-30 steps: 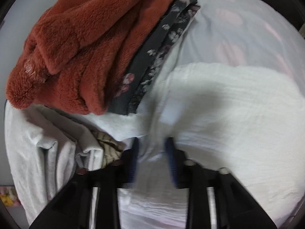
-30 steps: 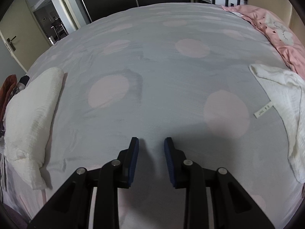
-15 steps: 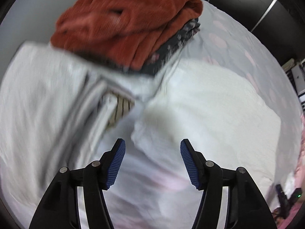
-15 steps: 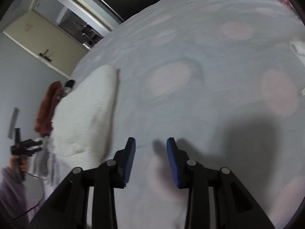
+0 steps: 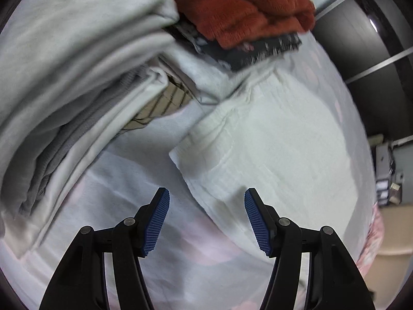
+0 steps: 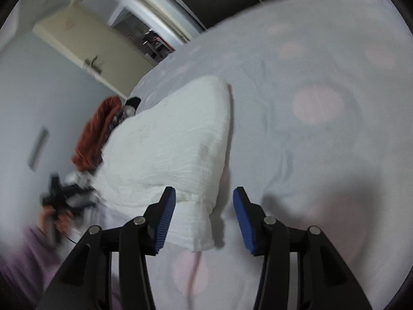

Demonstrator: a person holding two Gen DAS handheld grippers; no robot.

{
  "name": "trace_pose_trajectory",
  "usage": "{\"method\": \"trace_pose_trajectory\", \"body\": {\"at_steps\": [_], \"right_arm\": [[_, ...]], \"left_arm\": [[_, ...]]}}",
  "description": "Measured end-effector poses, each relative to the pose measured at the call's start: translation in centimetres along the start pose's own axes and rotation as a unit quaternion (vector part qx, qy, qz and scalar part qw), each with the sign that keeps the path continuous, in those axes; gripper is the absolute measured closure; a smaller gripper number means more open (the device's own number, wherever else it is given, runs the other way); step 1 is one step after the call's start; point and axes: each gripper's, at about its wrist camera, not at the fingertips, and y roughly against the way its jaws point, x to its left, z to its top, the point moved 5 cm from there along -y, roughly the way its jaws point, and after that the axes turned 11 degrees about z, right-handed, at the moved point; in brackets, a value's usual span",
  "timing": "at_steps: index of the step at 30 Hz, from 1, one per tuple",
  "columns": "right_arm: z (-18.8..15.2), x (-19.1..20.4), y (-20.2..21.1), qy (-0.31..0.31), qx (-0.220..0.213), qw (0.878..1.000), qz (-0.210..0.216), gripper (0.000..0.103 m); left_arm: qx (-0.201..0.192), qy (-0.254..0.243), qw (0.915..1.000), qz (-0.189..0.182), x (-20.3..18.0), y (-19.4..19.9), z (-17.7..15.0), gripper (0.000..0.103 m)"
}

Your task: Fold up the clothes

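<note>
A folded white textured cloth (image 5: 271, 155) lies on the bed, its near corner just ahead of my left gripper (image 5: 206, 222), which is open and holds nothing. To the left sits a stack of folded pale grey garments (image 5: 77, 82), with a rust fleece (image 5: 240, 7) and a dark floral piece (image 5: 258, 49) on top. In the right wrist view the same white cloth (image 6: 175, 142) has a corner between the open fingers of my right gripper (image 6: 204, 222), which grips nothing. The rust fleece (image 6: 95, 134) shows behind it.
The bed sheet (image 6: 322, 129) is pale lavender with pink dots and stretches bare to the right. A person's hand holding the other gripper (image 6: 62, 206) is at the left edge of the bed. A cream door (image 6: 90, 51) and dark wardrobe lie beyond.
My left gripper opened and pulled back from the white cloth, leaving it beside the stack. My right gripper swung left toward the cloth and opened wider.
</note>
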Motion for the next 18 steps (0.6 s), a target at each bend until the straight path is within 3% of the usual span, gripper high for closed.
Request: {"method": "trace_pose_trajectory", "body": {"at_steps": [2, 5, 11, 18], "right_arm": [[-0.3, 1.8, -0.5, 0.061, 0.001, 0.998, -0.023, 0.075], [-1.0, 3.3, -1.5, 0.116, 0.012, 0.992, -0.041, 0.075], [-1.8, 5.4, -2.9, 0.192, 0.014, 0.981, -0.037, 0.075], [-2.5, 5.6, -5.8, 0.240, 0.052, 0.968, -0.049, 0.075]], "left_arm": [[-0.009, -0.004, 0.9998, 0.015, -0.3, -0.4, -0.2, 0.041], [-0.025, 0.017, 0.9994, 0.014, -0.8, -0.6, -0.7, 0.041], [-0.079, 0.068, 0.9945, 0.006, -1.1, 0.0, -3.1, 0.041], [-0.089, 0.040, 0.9949, 0.028, -1.2, 0.9, -4.1, 0.041]]}}
